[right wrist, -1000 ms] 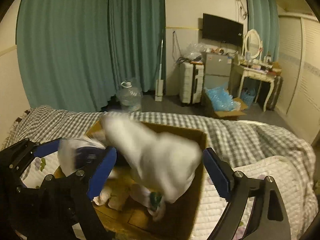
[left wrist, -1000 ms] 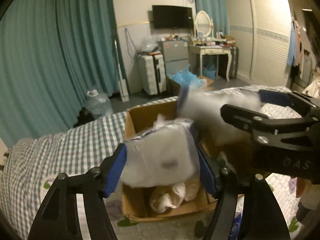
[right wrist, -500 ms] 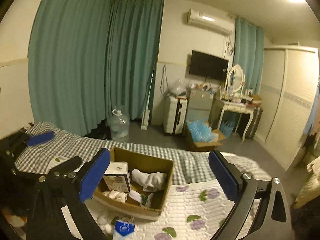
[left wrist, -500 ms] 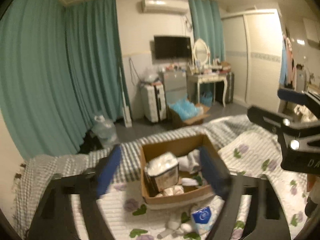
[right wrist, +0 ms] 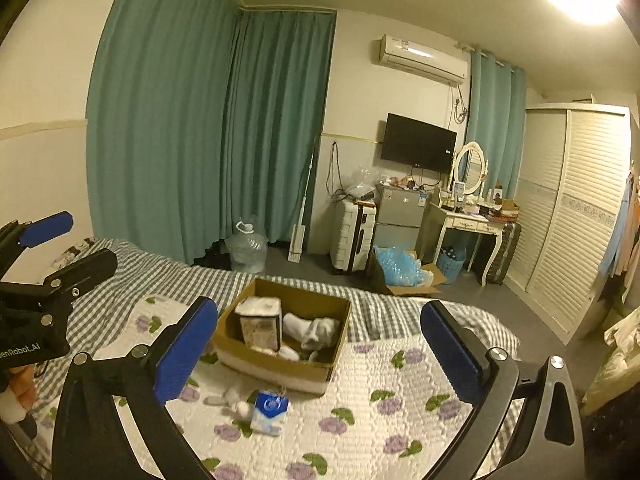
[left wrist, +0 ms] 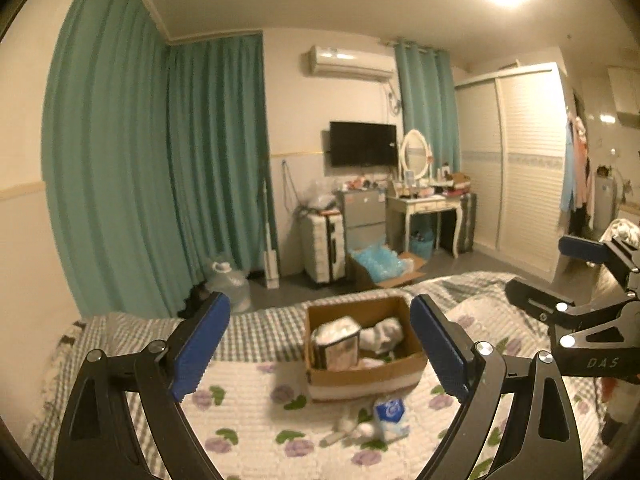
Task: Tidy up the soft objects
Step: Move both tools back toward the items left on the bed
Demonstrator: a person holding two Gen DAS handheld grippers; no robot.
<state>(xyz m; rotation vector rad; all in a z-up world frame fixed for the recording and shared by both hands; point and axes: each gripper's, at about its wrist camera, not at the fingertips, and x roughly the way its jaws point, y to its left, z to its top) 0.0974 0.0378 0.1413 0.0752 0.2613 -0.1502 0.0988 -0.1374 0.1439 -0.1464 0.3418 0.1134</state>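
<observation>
A cardboard box sits on the bed. It holds a white tissue pack on its left and a white cloth on its right. A blue and white tissue packet and small white soft pieces lie on the quilt in front of the box. My left gripper is open and empty, raised well back from the box. My right gripper is open and empty too. Each gripper shows at the edge of the other's view.
The bed has a floral quilt over a grey checked sheet. Beyond it are teal curtains, a water jug, a suitcase, a dressing table and a wardrobe.
Both grippers let go of the tissue pack and the white cloth in the box, opened, and pulled up and back from it. The box now looks small and far.
</observation>
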